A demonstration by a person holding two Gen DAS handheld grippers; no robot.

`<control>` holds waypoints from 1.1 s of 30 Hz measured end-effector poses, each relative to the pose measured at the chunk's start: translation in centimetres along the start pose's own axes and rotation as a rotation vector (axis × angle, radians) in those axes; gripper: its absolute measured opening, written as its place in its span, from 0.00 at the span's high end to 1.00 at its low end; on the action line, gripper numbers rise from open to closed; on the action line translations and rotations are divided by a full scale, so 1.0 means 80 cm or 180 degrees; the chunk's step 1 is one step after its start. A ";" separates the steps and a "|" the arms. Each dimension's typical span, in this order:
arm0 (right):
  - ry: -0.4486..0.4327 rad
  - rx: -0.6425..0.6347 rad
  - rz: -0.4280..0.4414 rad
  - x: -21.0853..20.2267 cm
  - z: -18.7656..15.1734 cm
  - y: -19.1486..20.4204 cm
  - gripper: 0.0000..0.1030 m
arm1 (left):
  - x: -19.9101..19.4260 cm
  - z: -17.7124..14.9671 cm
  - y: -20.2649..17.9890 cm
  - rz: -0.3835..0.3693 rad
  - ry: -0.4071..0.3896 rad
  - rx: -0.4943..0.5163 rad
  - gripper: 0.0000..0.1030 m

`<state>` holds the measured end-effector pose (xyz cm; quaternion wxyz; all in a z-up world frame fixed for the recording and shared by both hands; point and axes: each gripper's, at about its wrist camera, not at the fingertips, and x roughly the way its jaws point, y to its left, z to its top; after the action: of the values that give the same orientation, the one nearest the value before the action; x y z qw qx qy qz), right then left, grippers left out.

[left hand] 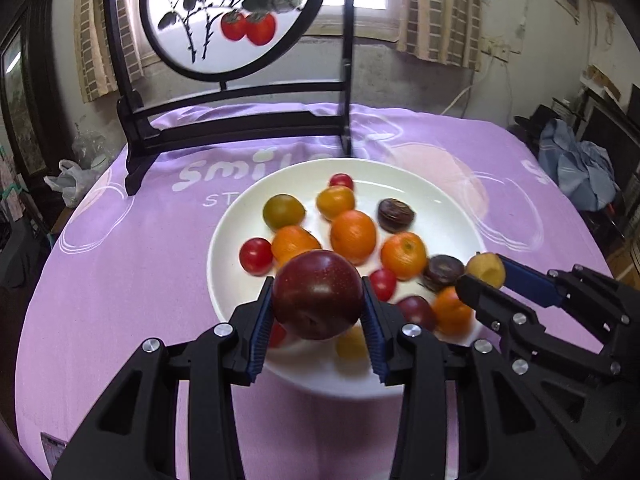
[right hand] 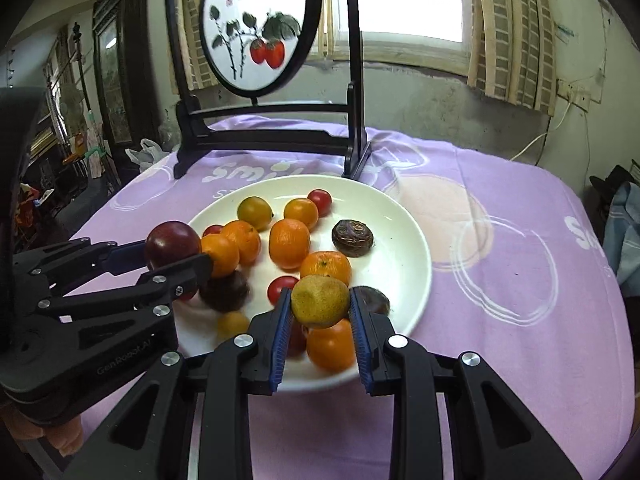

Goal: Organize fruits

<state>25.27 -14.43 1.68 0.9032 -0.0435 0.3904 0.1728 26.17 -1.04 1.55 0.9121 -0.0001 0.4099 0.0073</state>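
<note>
Left wrist view: the left gripper [left hand: 318,300] reaches forward over the near rim of the white plate [left hand: 436,184], its 2 blue-padded jaws clamped on the sides of a dark red plum [left hand: 318,294]. The plum is held clear above the plate; it is nearly round, so no long axis can be read. The right gripper [left hand: 482,276] enters from the right edge, angled toward the plate centre, and pinches a small yellow fruit [left hand: 486,268] at its tip, above the plate's right side.

Right wrist view: the right gripper [right hand: 320,302] points forward, level, jaws closed on the yellow fruit [right hand: 320,300]. The fruit is slightly oval, long axis running left-right between the pads. The left gripper [right hand: 176,256] comes in from the left, carrying the plum [right hand: 173,242] over the plate's left rim.

The plate rests on a purple tablecloth [right hand: 500,240] and holds several oranges [right hand: 289,242], red cherry tomatoes [right hand: 320,200] and dark brown fruits [right hand: 353,237]. A black-framed round painted screen [right hand: 256,24] stands behind the plate.
</note>
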 end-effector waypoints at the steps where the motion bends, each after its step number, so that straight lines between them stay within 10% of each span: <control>1: 0.0045 0.0041 -0.0005 0.013 0.004 -0.001 0.72 | 0.008 0.004 0.004 0.0013 0.0028 -0.0027 0.61; 8: 0.0154 0.0300 0.0007 0.045 0.011 -0.013 0.61 | 0.029 0.021 0.008 0.0052 -0.0008 -0.0120 0.58; 11: 0.0124 0.0499 0.0007 0.041 0.006 -0.031 0.42 | 0.025 0.028 0.018 0.0033 -0.0077 -0.0327 0.17; 33: -0.0151 0.0426 -0.0226 -0.100 -0.107 -0.020 0.06 | -0.105 -0.090 -0.002 0.0033 -0.0311 -0.0111 0.07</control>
<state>14.86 -19.99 1.42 0.9187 0.0073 0.3779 0.1150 15.23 -1.35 3.06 0.9308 -0.0135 0.3647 0.0192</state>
